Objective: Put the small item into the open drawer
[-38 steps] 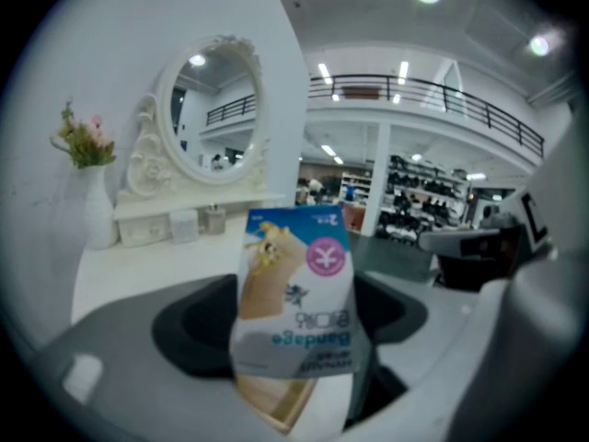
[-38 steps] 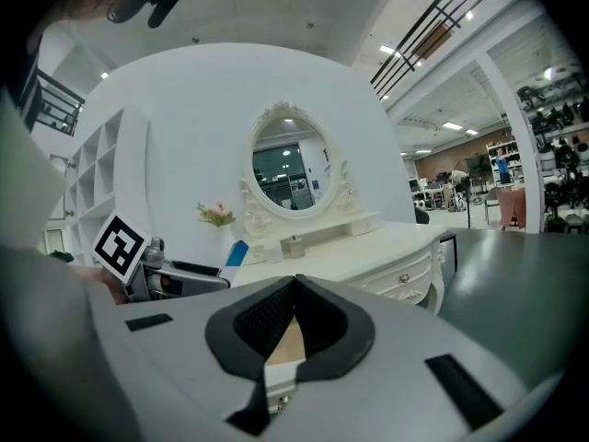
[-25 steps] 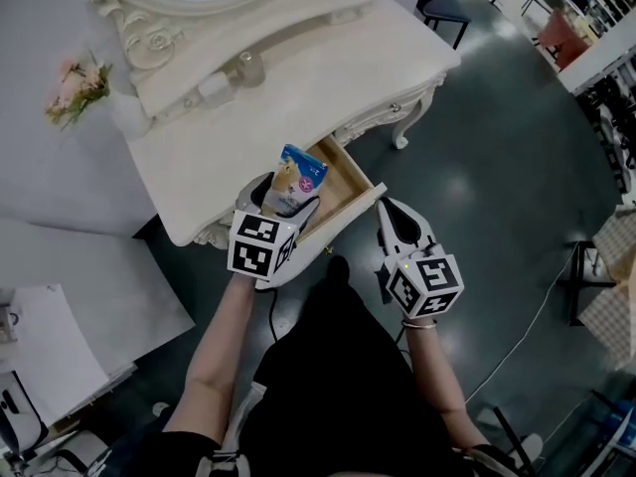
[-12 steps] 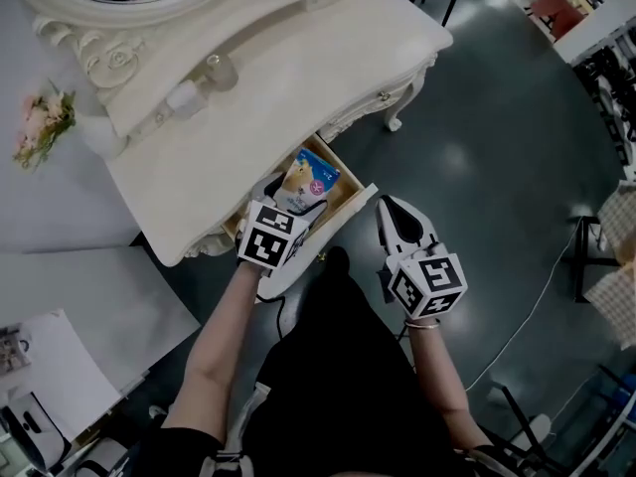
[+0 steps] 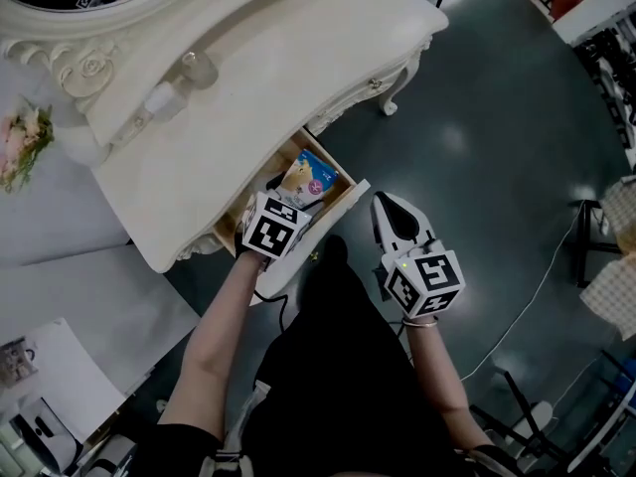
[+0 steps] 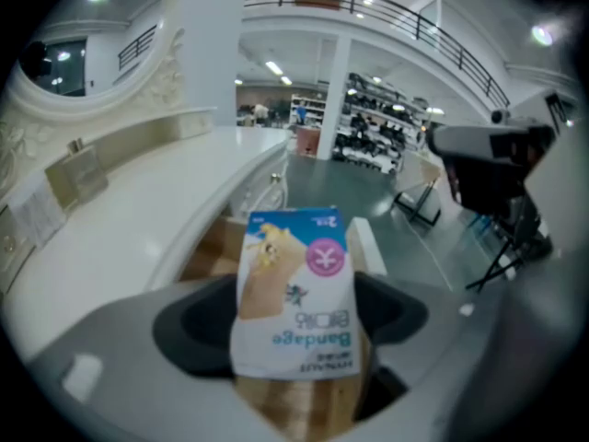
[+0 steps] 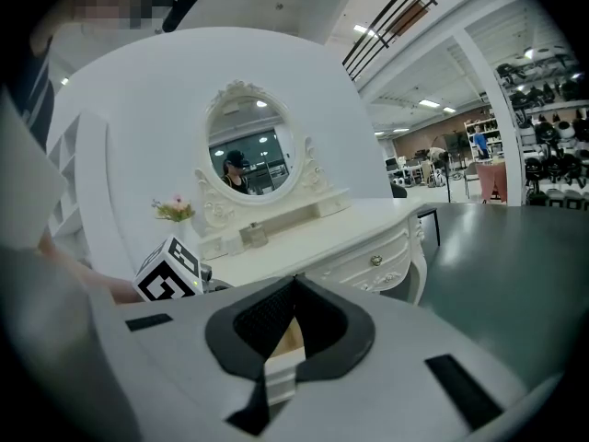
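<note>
**Step in hand: lowering the packet into the drawer (judged).**

1. Status. The left gripper [image 5: 286, 203] has its jaws clamped on the lower part of the bandage packet [image 5: 310, 177]. In the left gripper view the packet [image 6: 294, 288] stands upright between the two dark pads [image 6: 195, 325], and wooden drawer [image 6: 308, 408] surfaces show beneath and behind it. In the head view the packet sits over the open drawer [image 5: 346, 199], at 1 o'clock from the left gripper's marker cube [image 5: 273, 229]. Whether the packet touches the drawer floor cannot be determined.

2. The right gripper [image 5: 386, 207] has its jaws closed together on nothing. It hangs at 4 o'clock from the drawer, just beside the white front panel.

3. Procedure. Lower the left gripper until the packet rests on the drawer floor or lies close above it. Tilt it towards 11 o'clock, under the dressing table [image 5: 258, 78], so it falls flat inside. Then part the jaws.

4. Caution. Keep the jaws clear of the drawer walls. Releasing with the packet upright may leave it leaning over the front panel.
</note>
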The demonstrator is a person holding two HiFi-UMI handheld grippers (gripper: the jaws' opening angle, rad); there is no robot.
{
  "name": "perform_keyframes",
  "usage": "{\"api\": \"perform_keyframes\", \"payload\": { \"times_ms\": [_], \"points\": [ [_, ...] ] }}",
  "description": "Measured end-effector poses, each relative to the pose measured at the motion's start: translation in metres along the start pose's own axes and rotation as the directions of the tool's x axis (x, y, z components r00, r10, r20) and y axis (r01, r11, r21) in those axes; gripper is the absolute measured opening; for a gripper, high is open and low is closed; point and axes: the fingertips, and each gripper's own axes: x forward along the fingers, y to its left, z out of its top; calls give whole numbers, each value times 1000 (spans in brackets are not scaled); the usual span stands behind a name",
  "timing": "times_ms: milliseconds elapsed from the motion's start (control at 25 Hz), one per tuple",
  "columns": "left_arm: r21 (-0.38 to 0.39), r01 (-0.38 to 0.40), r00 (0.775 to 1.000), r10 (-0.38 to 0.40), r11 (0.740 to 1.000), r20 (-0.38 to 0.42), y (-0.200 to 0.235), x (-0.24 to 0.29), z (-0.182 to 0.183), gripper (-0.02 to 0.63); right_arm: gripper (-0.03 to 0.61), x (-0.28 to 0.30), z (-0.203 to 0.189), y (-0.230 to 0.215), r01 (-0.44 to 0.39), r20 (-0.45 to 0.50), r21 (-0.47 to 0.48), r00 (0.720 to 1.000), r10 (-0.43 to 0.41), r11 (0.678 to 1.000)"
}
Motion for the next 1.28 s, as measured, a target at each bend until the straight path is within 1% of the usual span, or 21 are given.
{"api": "perform_keyframes", "payload": {
  "times_ms": [120, 280, 520, 720, 1000, 1280],
  "points": [
    [8, -1, 999, 1, 1000, -52, 3, 11, -10, 402, 0, 1, -3, -4, 3, -8, 7, 1000, -3, 1000],
    [6, -1, 995, 2, 1000, -95, 10, 25, -20, 402, 0, 1, -9, -11, 7, -23, 18, 1000, -7, 1000],
    [23, -11, 985, 14, 1000, -171, 17, 41, -39, 402, 0, 0, -20, -16, 11, -49, 38, 999, -9, 999],
    [19, -7, 979, 11, 1000, -206, 23, 51, -50, 402, 0, 4, -22, -17, 1, -66, 37, 998, 1, 999],
    [31, -28, 969, 35, 999, -246, 30, 63, -62, 403, 0, 6, -23, -19, -2, -73, 34, 997, 5, 999],
    [26, -14, 962, 21, 1000, -272, 26, 69, -71, 403, 0, 8, -24, -21, -6, -81, 36, 997, 9, 999]
  ]
}}
